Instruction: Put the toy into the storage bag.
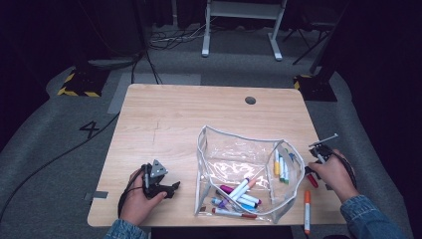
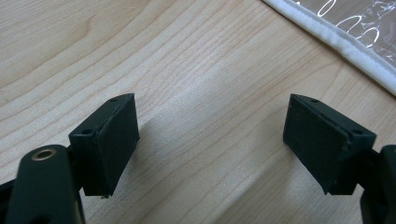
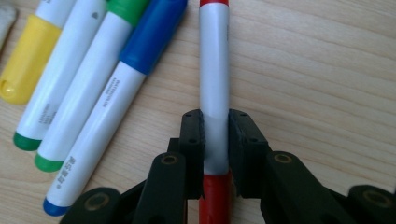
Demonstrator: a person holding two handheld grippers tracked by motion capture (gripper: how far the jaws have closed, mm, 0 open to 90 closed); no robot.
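One red marker (image 3: pixel 214 84) lies clamped between the right tool's (image 3: pixel 215 140) jaws; left tool (image 2: pixel 210 140) gapes apart.

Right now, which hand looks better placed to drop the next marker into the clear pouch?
The right. Its gripper is already shut on the red marker, right beside the clear pouch. The left gripper rests on the table with its jaws open and nothing between them, so it would likely have to fetch one first.

Grey carpeted floor (image 1: pixel 45 124) with cables, a painted "4" (image 1: pixel 89 128), white desk legs (image 1: pixel 205 30) beyond, dark surroundings.
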